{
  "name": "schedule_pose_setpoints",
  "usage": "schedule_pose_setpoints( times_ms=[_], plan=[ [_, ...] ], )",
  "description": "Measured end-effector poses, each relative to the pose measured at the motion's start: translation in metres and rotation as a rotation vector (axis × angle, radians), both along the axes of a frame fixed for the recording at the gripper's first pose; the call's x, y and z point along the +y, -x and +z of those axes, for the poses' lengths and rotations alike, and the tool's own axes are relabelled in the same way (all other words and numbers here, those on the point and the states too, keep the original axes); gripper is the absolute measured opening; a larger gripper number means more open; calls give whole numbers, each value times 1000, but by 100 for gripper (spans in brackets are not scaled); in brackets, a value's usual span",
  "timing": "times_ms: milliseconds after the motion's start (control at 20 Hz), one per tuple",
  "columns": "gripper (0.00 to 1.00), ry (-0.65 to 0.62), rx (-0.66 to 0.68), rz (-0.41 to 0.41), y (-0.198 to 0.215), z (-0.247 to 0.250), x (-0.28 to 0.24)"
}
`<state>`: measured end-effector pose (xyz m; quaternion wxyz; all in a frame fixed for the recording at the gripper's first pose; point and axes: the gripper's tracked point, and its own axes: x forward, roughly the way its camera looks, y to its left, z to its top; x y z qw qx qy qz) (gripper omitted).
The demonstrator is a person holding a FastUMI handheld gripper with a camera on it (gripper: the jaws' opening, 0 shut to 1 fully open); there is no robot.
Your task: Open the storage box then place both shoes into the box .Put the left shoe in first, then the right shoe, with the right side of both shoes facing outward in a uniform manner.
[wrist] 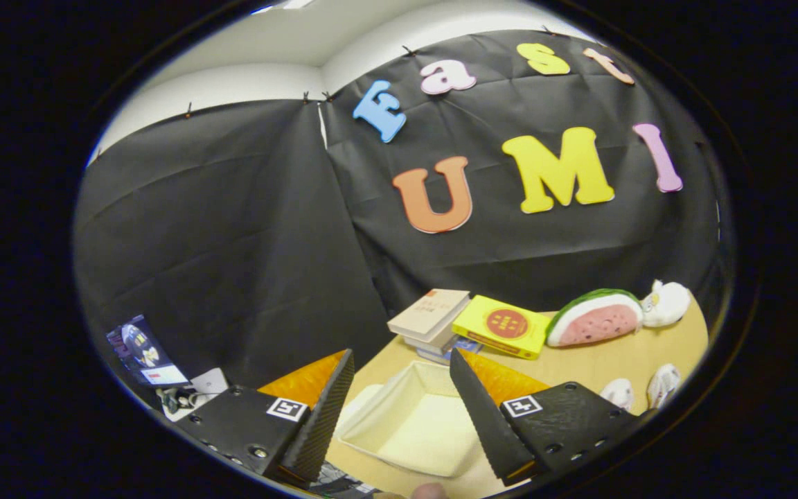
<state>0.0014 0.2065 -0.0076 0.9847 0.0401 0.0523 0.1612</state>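
Hovering above the worktop, the hand-held gripper has its fingers spread wide w/ nothing between them but air; it grips nothing. Storage box, cream-coloured, sits on the worktop directly below and just ahead of the fingers, seen through the gap between them. Box is open, interior bare, no lid on top; a pale flap shows at its left side, partly hidden behind the left finger, can't tell if it's the lid.

Shoes: two small white ones lie side by side on the worktop, off to the right of the right finger, well apart from the box. Partly cut off by the gripper body, so which is left vs right can't be told.

Beyond the box: stack of books, a yellow book just beside it, then a watermelon-slice plush touching a white plush toy, all near the back of the worktop by the booth wall. A fingertip shows at the bottom, below the box. Left of the worktop, some small cards and clutter, too blurred to identify.
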Motion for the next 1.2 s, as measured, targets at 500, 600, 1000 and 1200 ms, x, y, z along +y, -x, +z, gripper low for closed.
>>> schedule_pose_setpoints(
  times_ms=[500, 600, 1000, 1200],
  plan=[
    [87, 138, 197, -368, 15, -125, -240],
    [87, 138, 237, -436, 3, -156, -276],
    [83, 137, 412, -481, -66, -254, -336],
    [69, 143, 467, -472, -90, -270, -348]
  ],
)
